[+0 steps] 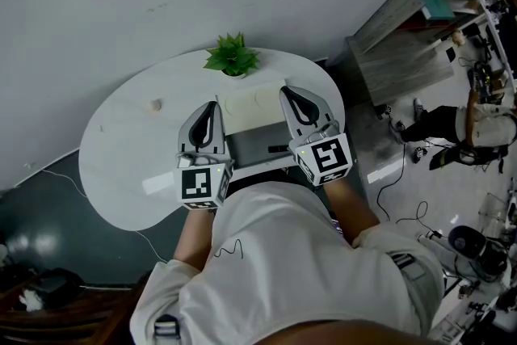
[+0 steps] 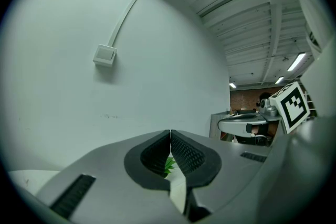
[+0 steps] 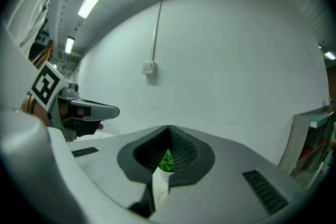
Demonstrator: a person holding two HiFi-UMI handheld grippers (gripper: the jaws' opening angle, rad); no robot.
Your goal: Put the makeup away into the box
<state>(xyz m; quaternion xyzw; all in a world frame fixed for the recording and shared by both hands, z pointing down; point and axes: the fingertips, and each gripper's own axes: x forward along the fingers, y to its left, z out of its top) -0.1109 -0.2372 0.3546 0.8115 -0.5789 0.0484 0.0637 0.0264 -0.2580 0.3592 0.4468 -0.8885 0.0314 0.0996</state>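
On the white table (image 1: 121, 149), straight in front of me, stands a box with a grey inside (image 1: 254, 143) and a pale lid (image 1: 250, 103) lying behind it. A small dark item (image 1: 279, 148) lies in the grey part. A small beige item (image 1: 156, 103) sits alone on the table's left. My left gripper (image 1: 214, 106) hovers at the box's left edge, its jaws shut and empty (image 2: 170, 135). At the box's right edge my right gripper (image 1: 287, 93) is held level, also shut with nothing in it (image 3: 169, 129).
A green potted plant (image 1: 233, 56) stands at the table's far edge, just beyond the box, and shows between the jaws in both gripper views. A wooden cabinet (image 1: 404, 44) stands to the right. A person (image 1: 468, 125) sits on the floor there among cables.
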